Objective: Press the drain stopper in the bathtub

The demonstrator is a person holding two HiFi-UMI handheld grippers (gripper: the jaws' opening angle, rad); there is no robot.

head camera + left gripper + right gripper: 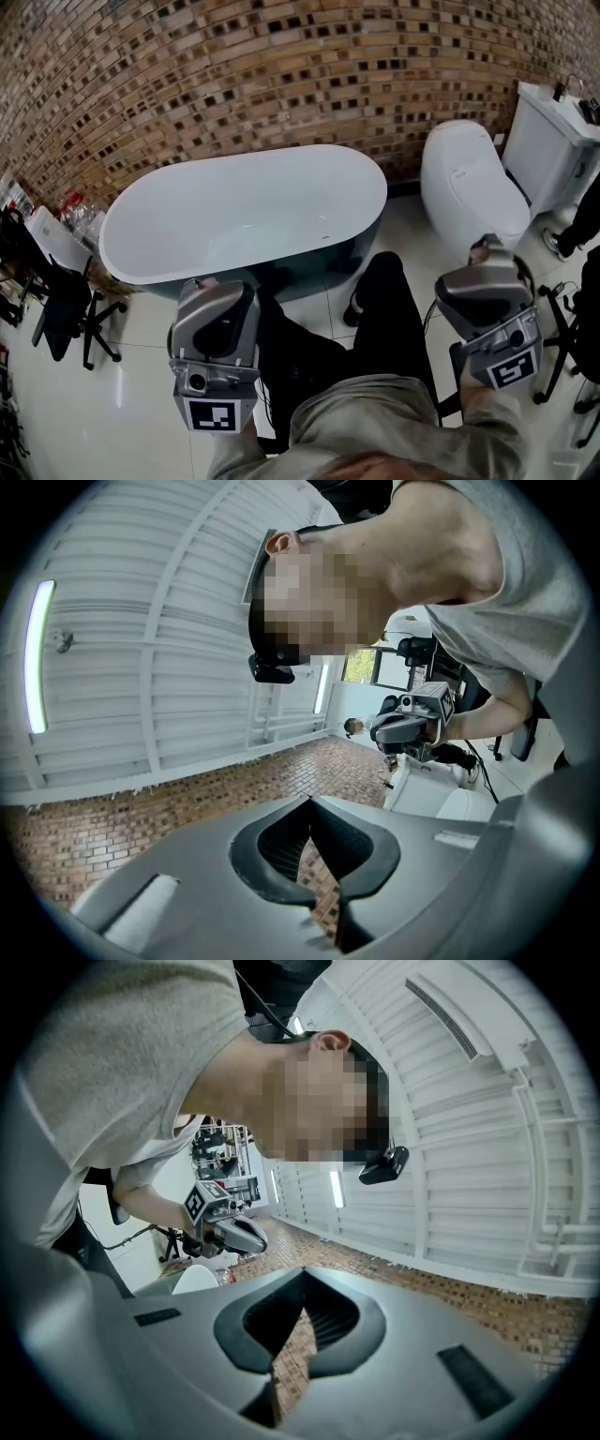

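The white oval bathtub (244,211) stands against the brick wall, ahead of me in the head view. I cannot make out its drain stopper at this size. My left gripper (211,284) is held near my lap, short of the tub's near rim, tilted upward. Its jaws (309,801) meet at the tips with nothing between them. My right gripper (487,267) hangs at the right, in front of the toilet, also shut and empty (302,1271). Each gripper view looks up at the ceiling and at me, and shows the other gripper (412,719) (225,1227).
A white toilet (469,183) with its cistern (553,131) stands right of the tub. A black office chair (66,305) and clutter sit at the left on the glossy tiled floor (141,394). My dark trouser legs (375,319) stretch between the grippers.
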